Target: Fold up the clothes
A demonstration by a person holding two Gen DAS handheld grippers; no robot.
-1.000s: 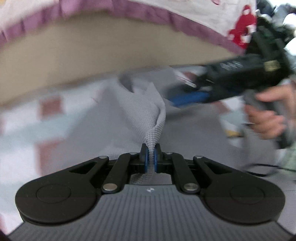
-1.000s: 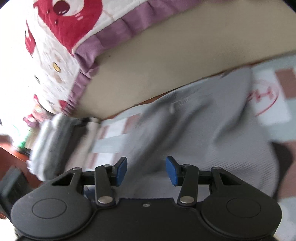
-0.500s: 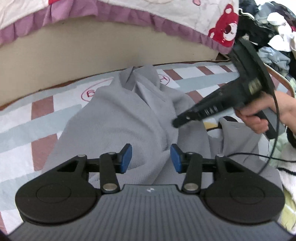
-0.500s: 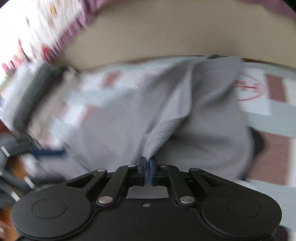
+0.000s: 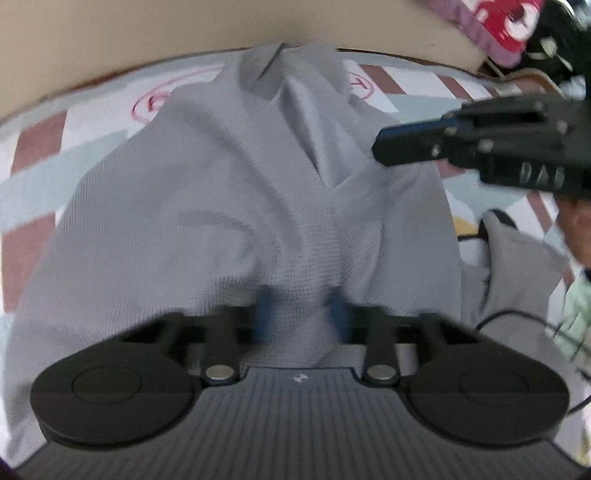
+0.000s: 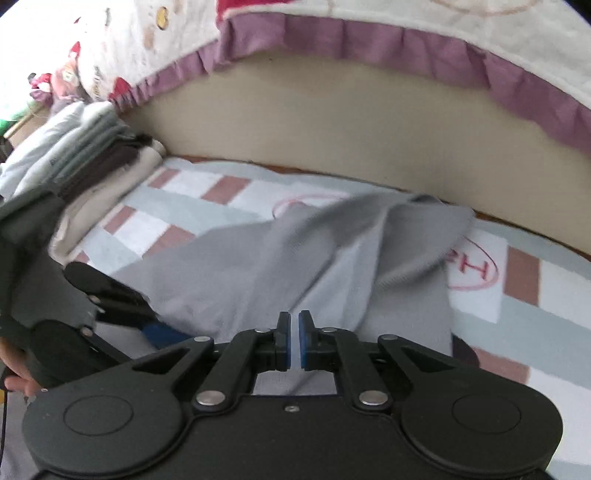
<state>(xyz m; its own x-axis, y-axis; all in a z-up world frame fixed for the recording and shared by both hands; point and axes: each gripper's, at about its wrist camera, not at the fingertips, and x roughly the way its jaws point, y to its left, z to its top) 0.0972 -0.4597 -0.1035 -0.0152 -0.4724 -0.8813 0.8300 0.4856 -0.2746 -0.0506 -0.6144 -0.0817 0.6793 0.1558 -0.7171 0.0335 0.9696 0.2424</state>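
Garment [image 5: 236, 206] lies rumpled on mat [image 5: 33, 184] — collar toward bed base [image 5: 147, 33].

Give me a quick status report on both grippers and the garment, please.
Left gripper open over the grey garment. Right gripper nearly shut, nothing visibly pinched. Garment rumpled on striped mat. Nothing blocking.

Each view looks forward from just behind its own gripper's fingers, low and close over the floor mat [image 6: 229, 216]. The left wrist view faces the bed's side panel [image 5: 147, 40] straight on, with the grey garment [image 5: 207, 206] filling most of the picture and the right gripper [image 5: 384, 142] entering from the right edge. The right wrist view sits a little further back, angled leftward along the same panel, catching the left gripper [image 6: 147, 325] at its lower left. Both views share the garment, mat and bed.
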